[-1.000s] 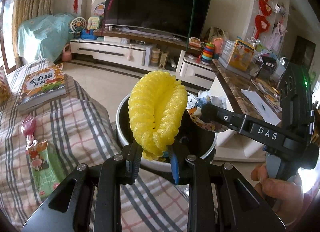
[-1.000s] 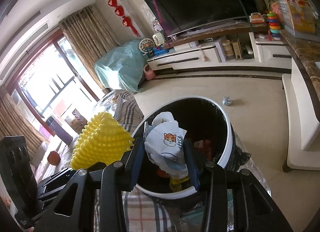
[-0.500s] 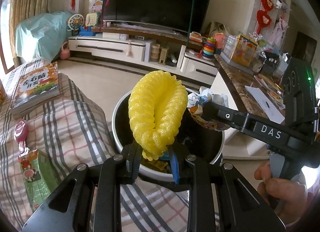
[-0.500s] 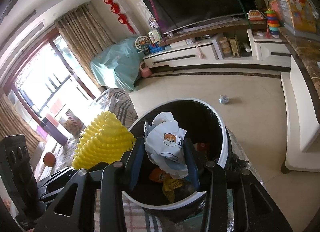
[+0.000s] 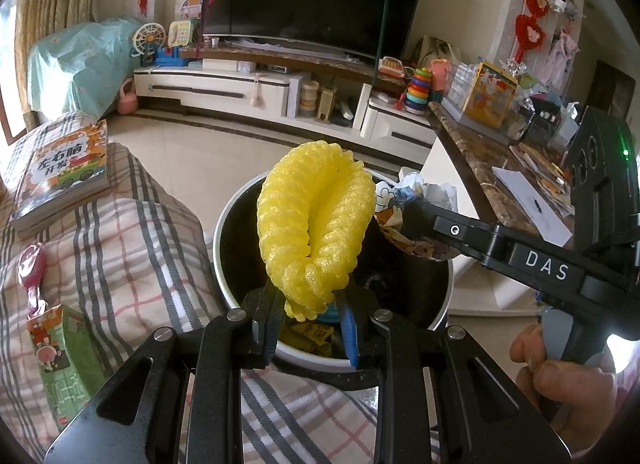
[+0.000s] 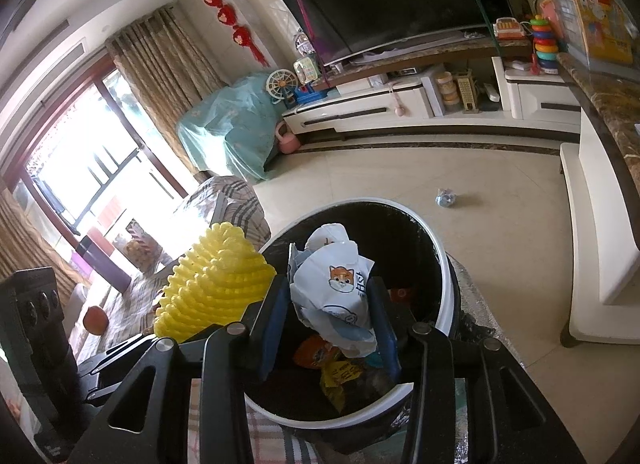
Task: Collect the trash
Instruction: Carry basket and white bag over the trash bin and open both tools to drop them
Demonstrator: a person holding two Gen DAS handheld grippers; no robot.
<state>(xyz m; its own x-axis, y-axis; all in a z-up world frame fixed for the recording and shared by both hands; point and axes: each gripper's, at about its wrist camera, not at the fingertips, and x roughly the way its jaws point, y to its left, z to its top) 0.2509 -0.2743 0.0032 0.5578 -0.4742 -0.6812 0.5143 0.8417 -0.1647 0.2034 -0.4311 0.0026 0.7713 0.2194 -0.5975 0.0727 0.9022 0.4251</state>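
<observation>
My left gripper (image 5: 308, 312) is shut on a yellow foam fruit net (image 5: 316, 223) and holds it above the near rim of a black trash bin with a white rim (image 5: 224, 223). My right gripper (image 6: 328, 312) is shut on a crumpled white wrapper with a cartoon cat (image 6: 336, 288), held over the bin's opening (image 6: 440, 248). The wrapper (image 5: 404, 203) and right gripper also show in the left wrist view, the net (image 6: 216, 284) in the right wrist view. Orange and yellow wrappers (image 6: 332, 364) lie inside the bin.
A plaid cloth (image 5: 120, 248) lies left of the bin with a children's book (image 5: 64, 171), a green packet (image 5: 60, 352) and a pink item (image 5: 32, 268) on it. A crumpled scrap (image 6: 446, 197) lies on the floor. A marble counter (image 5: 480, 151) stands right; the TV stand (image 5: 256, 83) is beyond.
Both grippers have moved forward and lower over the bin, still holding the net and the wrapper. More of the bin's inside shows now.
</observation>
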